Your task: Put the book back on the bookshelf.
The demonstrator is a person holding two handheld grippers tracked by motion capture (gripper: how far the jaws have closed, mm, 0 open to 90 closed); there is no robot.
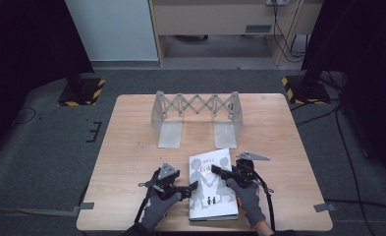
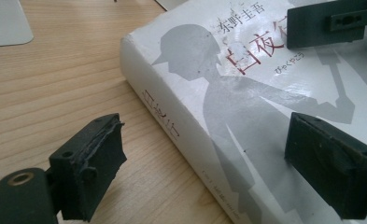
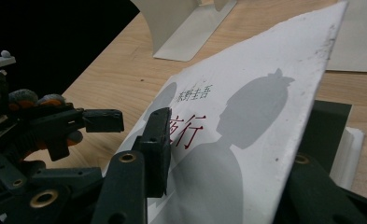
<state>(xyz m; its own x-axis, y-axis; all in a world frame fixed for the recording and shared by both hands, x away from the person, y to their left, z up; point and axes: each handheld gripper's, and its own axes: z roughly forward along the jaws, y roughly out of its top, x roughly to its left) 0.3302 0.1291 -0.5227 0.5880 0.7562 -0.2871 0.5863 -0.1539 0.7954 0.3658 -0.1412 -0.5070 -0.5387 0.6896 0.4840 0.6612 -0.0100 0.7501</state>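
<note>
The jaws of the left gripper (image 2: pixel 204 154) stand wide apart, 1 over bare wood and 1 over the cover of the thick white paperback book with grey silhouette figures (image 2: pixel 246 93), straddling its spine edge without clamping it. The jaws of the right gripper (image 3: pixel 228 154) sit on either side of the lifted front cover, 1 above it and 1 under it; whether they pinch the cover cannot be told, since the lower jaw is mostly hidden behind the sheet. In the high view the book (image 1: pixel 212 189) lies near the front edge of the light wooden table (image 1: pixel 131 147), between both grippers. The red and grey lettering on the cover is partly covered by a jaw.

Behind the book stands a grey expanding metal bookend rack with a scissor lattice (image 1: pixel 195 115), well apart from it. The table rests on dark grey carpet; 2 black stands with yellow-striped bases flank it, and pale cabinets line the back wall.

Both gloved hands come in low from the front edge, the left gripper (image 1: pixel 173 184) pointing right toward the book, the right gripper (image 1: pixel 230 173) angled left over its upper part.
</note>
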